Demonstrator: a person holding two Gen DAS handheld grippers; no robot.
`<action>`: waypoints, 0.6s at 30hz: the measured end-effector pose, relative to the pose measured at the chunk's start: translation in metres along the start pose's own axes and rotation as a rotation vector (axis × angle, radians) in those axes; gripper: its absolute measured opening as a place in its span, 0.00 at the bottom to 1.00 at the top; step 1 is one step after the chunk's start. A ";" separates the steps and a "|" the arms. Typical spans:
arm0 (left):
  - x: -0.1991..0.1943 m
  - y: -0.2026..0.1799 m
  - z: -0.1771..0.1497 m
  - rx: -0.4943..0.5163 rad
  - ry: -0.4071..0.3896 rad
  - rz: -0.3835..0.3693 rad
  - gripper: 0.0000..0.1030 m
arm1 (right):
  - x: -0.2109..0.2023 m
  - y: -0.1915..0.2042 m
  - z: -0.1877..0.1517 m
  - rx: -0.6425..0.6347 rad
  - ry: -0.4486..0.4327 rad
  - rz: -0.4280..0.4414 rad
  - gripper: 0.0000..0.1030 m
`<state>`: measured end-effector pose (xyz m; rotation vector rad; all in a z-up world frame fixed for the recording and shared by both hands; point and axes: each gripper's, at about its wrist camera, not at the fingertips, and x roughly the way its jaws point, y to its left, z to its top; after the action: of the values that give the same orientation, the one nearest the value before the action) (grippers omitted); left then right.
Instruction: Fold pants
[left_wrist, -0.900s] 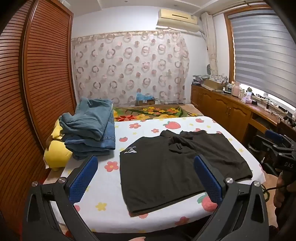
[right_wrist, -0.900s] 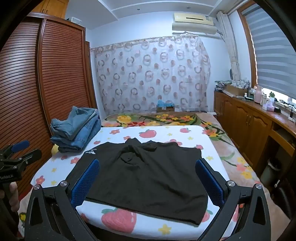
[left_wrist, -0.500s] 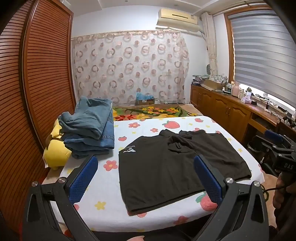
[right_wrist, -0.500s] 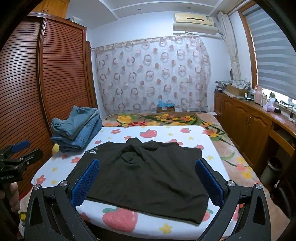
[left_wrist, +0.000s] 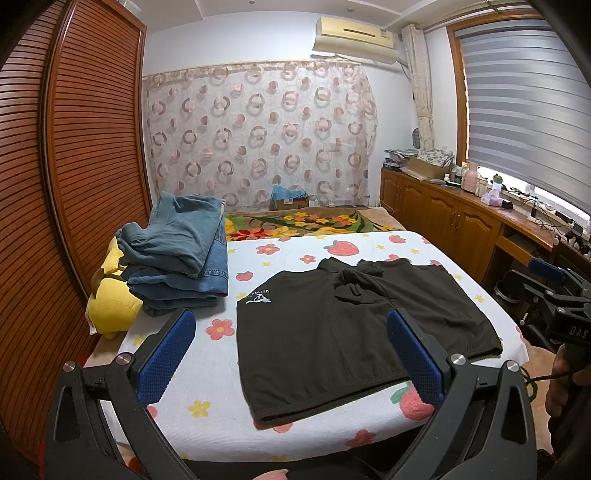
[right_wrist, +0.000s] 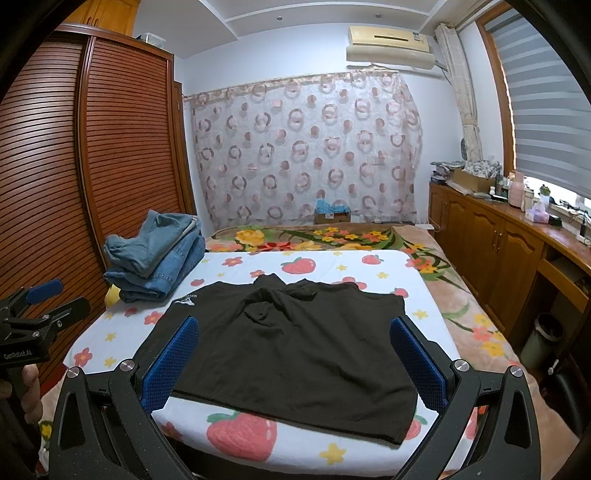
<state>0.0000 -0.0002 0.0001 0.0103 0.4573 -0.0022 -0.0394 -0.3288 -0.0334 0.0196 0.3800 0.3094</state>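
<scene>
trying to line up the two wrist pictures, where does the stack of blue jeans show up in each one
Left wrist view: the stack of blue jeans sits left of centre at mid-height, on the bed's left edge, beside the black pants.
Right wrist view: the same stack is further left and looks smaller, above the left tool.
Shared landmark: the white logo on the black pants, at the corner nearest the jeans.

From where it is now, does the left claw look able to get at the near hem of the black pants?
Probably yes. The left claw is open and empty, the black pants lie flat on the bed, and nothing sits between its fingers and the near hem.
</scene>
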 end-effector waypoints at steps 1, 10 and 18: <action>0.000 0.000 0.000 0.000 0.000 0.000 1.00 | -0.001 0.000 0.000 0.000 -0.001 -0.001 1.00; 0.000 0.000 0.000 0.001 -0.002 0.001 1.00 | 0.000 0.000 0.001 0.003 0.002 -0.002 1.00; 0.000 0.000 0.000 0.002 -0.001 0.004 1.00 | 0.000 0.000 0.000 0.002 0.002 -0.001 1.00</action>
<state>0.0000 -0.0004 0.0003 0.0131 0.4561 0.0013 -0.0394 -0.3290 -0.0329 0.0215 0.3818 0.3081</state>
